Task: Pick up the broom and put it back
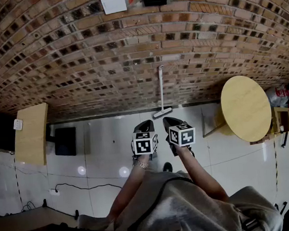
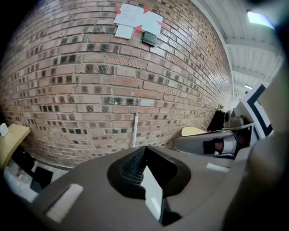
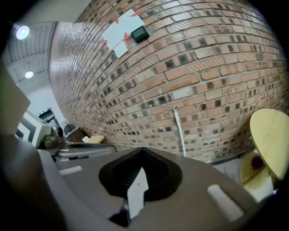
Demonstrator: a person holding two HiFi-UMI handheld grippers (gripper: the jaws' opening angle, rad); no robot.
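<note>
Against the brick wall leans the broom, well beyond left tongs and right tongs, both closed empty

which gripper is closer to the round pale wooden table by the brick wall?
Right. The right gripper is left of the round pale wooden table in the head view; the left gripper sits farther left, beyond the right one.
</note>
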